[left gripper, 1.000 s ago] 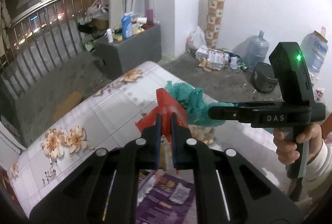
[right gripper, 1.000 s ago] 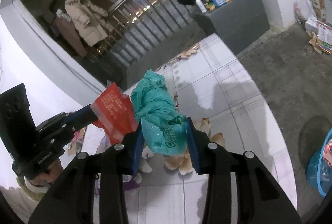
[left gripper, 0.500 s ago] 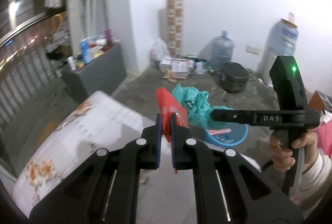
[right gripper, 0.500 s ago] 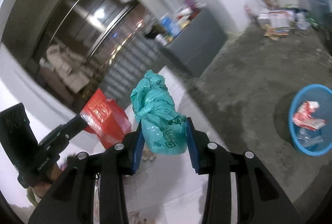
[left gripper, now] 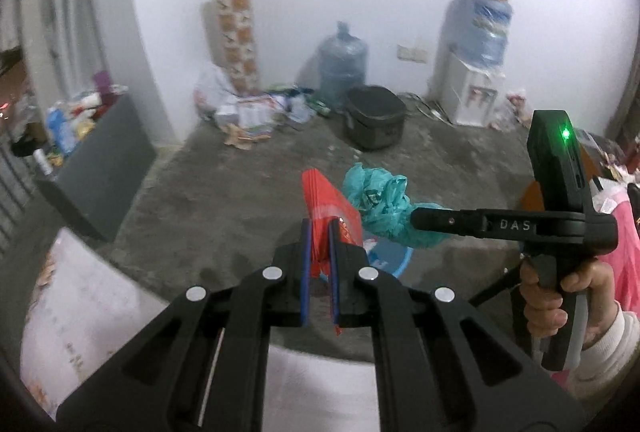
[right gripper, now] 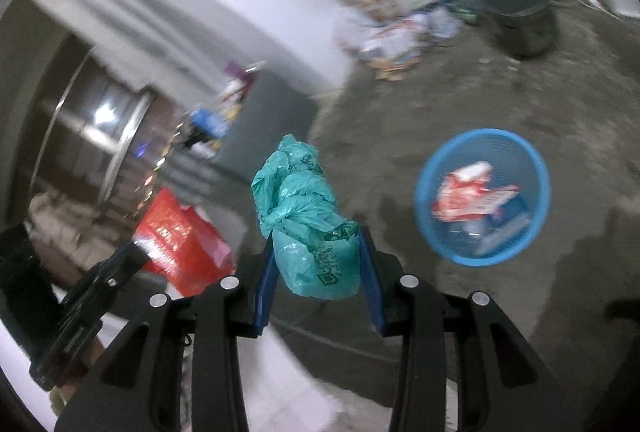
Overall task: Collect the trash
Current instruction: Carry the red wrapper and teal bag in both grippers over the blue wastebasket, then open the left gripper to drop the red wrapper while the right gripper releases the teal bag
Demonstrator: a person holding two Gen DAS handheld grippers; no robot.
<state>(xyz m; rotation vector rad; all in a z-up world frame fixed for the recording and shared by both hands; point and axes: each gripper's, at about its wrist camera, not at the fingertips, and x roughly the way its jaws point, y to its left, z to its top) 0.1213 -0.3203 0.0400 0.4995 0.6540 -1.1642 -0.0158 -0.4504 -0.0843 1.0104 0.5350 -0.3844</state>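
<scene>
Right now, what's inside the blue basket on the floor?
The blue basket holds a red-and-white wrapper on top, with some paler scraps beside it. It is blurry, and whatever lies under the wrapper is covered, so I cannot tell what else is in there.

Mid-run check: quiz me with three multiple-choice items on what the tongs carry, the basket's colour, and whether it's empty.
1. Where is the crumpled green bag?
A. between the right tongs
B. inside the basket
C. lying on the floor

2. What colour is the round basket on the concrete floor?
A. grey
B. blue
C. yellow

3. What is the basket's state?
A. tipped over
B. empty
C. already holding wrappers

Answers:
1 A, since the bag sits pinched between the right tongs' blue pads, while the left tongs clamp the red packet.
2 B, since its rim and mesh wall show bright blue.
3 C, since red-and-white wrappers lie inside the upright basket.
</scene>
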